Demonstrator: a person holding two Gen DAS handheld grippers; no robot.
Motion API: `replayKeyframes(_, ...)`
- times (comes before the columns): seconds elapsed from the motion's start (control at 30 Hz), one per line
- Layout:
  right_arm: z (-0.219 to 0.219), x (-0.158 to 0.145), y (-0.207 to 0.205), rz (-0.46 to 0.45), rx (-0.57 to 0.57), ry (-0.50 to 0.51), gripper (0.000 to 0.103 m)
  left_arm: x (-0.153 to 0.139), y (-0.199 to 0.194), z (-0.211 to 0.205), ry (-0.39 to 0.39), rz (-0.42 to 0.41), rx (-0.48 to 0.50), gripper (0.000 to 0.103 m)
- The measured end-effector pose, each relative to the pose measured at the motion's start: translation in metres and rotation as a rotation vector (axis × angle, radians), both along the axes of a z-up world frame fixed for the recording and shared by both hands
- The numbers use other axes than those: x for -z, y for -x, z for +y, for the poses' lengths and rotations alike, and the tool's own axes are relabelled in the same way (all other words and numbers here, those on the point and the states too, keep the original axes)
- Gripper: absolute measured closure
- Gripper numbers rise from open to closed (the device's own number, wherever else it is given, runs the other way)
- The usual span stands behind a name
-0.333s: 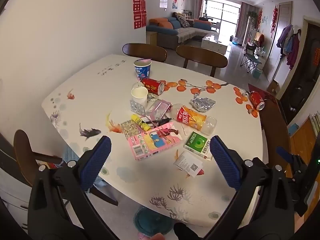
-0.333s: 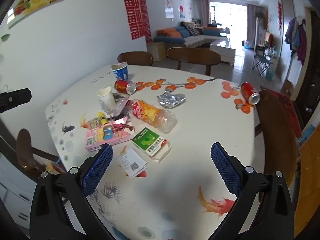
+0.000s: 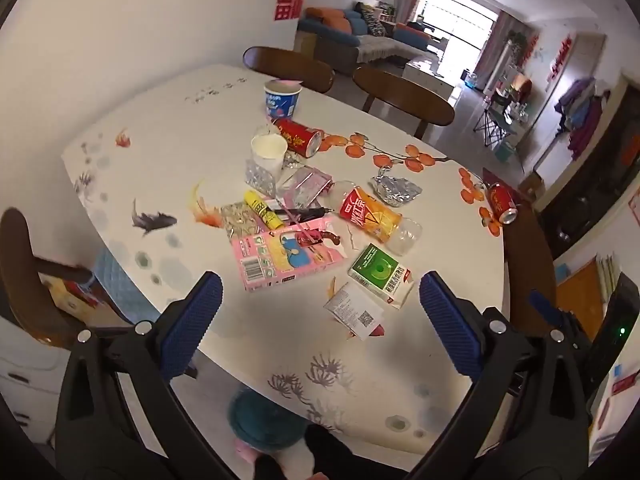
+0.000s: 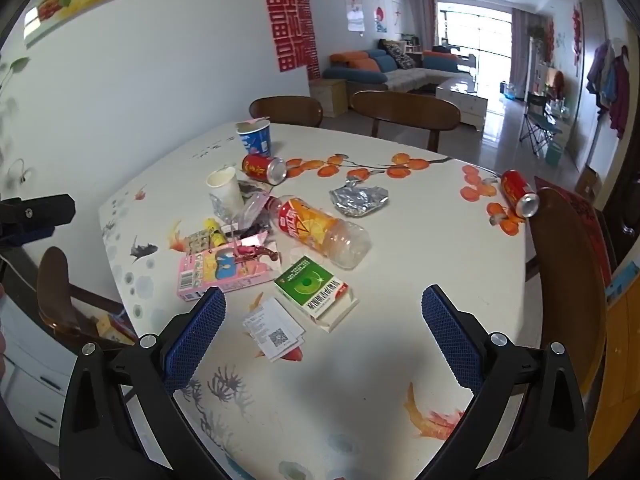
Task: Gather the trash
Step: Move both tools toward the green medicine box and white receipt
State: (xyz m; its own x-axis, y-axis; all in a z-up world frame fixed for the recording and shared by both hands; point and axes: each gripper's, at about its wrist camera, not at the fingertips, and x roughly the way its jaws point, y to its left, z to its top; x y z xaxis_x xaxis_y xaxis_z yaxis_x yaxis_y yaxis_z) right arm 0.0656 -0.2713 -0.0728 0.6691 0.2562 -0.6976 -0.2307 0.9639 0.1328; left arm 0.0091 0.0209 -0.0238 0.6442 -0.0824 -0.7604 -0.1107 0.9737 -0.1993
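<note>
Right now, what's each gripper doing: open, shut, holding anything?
Left gripper: open, holding nothing, above the table.
Right gripper: open, holding nothing.

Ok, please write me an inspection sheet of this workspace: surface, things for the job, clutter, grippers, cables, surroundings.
Surface: white table with printed fish and orange fruit.
Job's things: plastic bottle lying flat; red can lying by the paper cup; second can alone near the edge; foil; green box; pink box; blue cup upright.
Clutter: nothing seen.
Grippers: left gripper open, empty; right gripper open, empty.
Cables: nothing seen.
Surroundings: wooden chairs, sofa beyond.
</note>
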Motion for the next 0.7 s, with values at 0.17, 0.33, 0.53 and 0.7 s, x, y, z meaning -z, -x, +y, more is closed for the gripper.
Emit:
replayKeyframes(0.17,0.011,-0.003,0.004,-0.005,-0.015,-0.005,0.005,0.02,-0.009,0.008,-0.016,0.056,-0.079,0.006)
replayKeyframes(0.33,0.017,-0.003,0.003,-0.007,-0.028,0.005,0.005,0.027,-0.016,0.015,-0.054,0.069,-0.108,0.006)
replayKeyframes(0.53,0.02,0.006,-0.004,0.02,-0.029,0.003,0.006,0.034,-0.02,0.015,-0.041,0.069,-0.102,0.006)
replayKeyframes(0.7,0.023,0.015,-0.01,0.05,-0.046,-0.002,0.006,0.04,-0.025,0.014,-0.077,0.079,-0.083,0.006)
